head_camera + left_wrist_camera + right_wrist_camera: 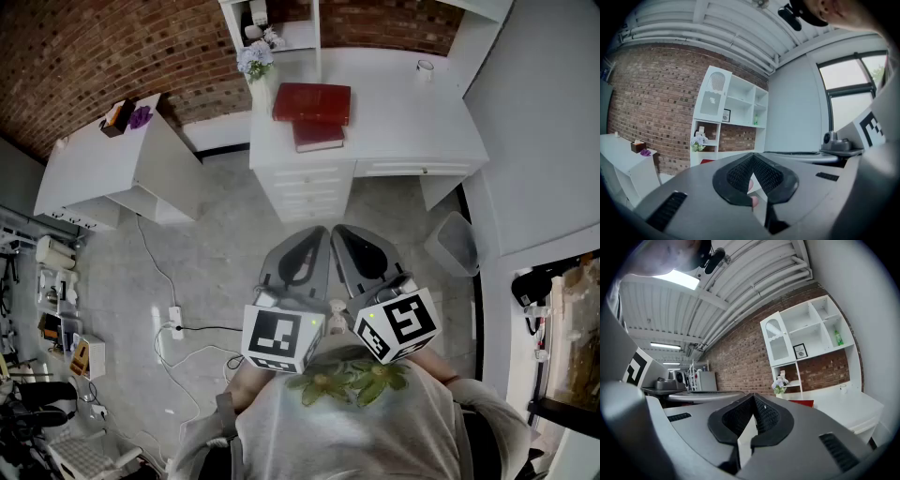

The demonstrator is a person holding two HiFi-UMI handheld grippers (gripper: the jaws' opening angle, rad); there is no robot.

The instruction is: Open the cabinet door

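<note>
1. The cabinet door [714, 96], white with an arched grille, closed off the upper left compartment of the shelf unit [740, 105] above the tabletop [403, 112], well apart from both claws.
2. Open compartments held a framed picture [726, 115], a green bottle [756, 120] and flowers [698, 140]. Red books [312, 103] lay on the tabletop.
3. I held both claws side by side near my chest, pointing roughly level at the shelf unit.
4. The left claw [753, 157] and the right claw [753, 397] were pinched together at the tips, gripping nothing.
5. The print in the framed picture was too small to read.
</note>
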